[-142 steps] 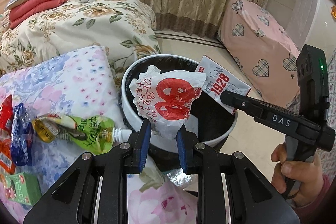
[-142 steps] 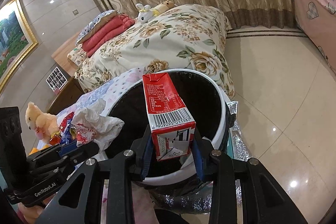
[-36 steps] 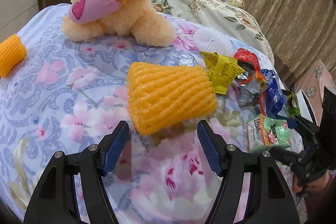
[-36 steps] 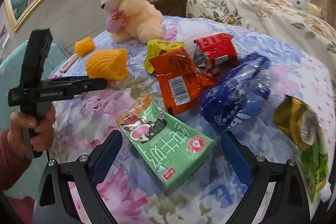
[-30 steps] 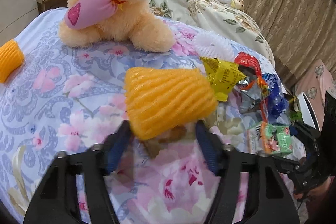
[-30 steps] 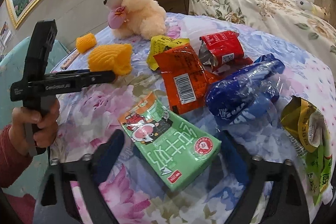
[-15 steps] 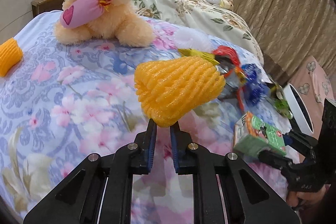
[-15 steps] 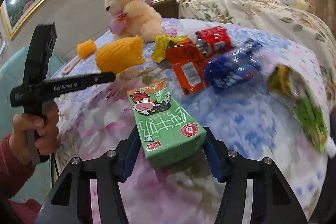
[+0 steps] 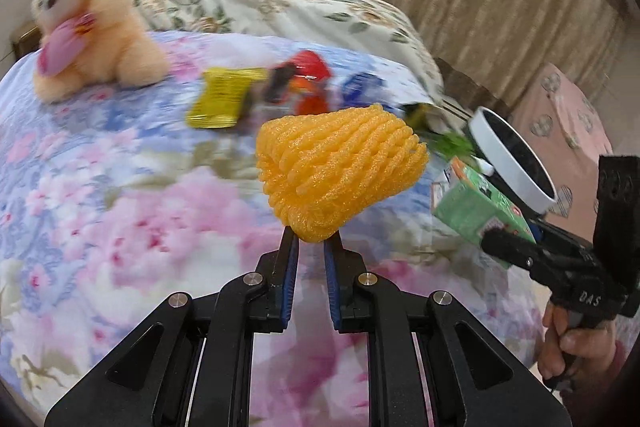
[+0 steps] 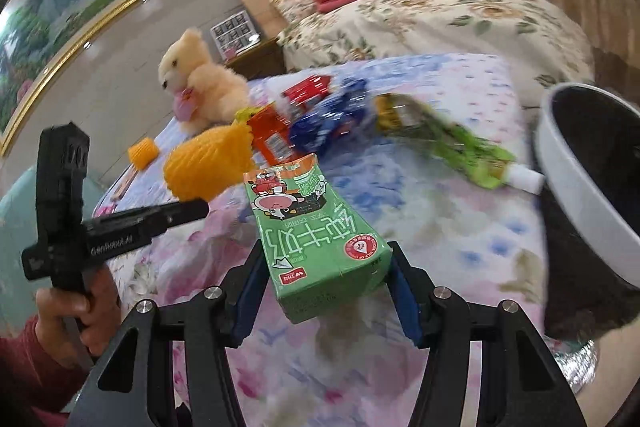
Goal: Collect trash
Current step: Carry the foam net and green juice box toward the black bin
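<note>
My left gripper (image 9: 311, 247) is shut on an orange foam fruit net (image 9: 336, 171) and holds it above the floral bedspread (image 9: 120, 211). My right gripper (image 10: 326, 291) is shut on a green milk carton (image 10: 316, 231), also lifted; the carton shows in the left wrist view (image 9: 476, 207). The white-rimmed trash bin (image 10: 580, 187) with a black liner stands at the right of the bed (image 9: 512, 155). The net shows in the right wrist view (image 10: 208, 163).
On the bed lie a yellow wrapper (image 9: 224, 103), a red wrapper (image 10: 308, 91), an orange wrapper (image 10: 272, 139), a blue wrapper (image 10: 332, 119), a green pouch (image 10: 452, 143), a small orange net (image 10: 142, 151) and a teddy bear (image 9: 92, 39). A second bed (image 10: 440, 23) stands behind.
Both grippers closed on their items, the net and the carton, lifted them off the bed and swung right toward the bin. The view is motion-blurred.
</note>
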Motion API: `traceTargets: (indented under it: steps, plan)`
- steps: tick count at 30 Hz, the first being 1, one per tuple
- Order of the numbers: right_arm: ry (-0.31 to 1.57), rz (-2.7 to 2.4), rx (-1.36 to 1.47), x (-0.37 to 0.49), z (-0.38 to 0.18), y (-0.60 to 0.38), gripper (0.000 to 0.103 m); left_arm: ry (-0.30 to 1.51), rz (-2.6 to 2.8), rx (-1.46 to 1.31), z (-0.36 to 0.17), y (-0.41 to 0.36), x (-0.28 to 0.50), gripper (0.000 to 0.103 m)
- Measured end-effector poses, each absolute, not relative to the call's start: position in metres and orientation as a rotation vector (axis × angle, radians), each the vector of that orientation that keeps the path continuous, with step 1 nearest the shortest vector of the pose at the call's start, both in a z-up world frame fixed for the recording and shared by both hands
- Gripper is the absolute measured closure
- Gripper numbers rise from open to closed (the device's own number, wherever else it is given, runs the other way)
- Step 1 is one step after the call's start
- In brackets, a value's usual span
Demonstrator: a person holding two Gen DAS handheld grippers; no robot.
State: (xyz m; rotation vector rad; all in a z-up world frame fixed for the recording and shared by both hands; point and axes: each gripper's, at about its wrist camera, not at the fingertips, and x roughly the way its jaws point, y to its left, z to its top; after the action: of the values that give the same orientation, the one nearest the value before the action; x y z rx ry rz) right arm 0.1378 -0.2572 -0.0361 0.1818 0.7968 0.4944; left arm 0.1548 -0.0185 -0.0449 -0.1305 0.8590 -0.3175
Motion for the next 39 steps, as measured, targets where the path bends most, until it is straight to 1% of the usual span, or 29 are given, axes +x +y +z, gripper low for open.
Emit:
traceTargets:
  steps: [22, 39]
  plan:
    - [0.721, 0.311, 0.308, 0.113, -0.023, -0.351, 0.045, 0.878, -0.490, -0.035, -0.034, -0.119, 0.159, 0.091]
    - [0.679, 0.182, 0.366, 0.106, -0.014, -0.415, 0.045, 0.859, -0.587, 0.054, -0.020, -0.189, 0.165, 0.091]
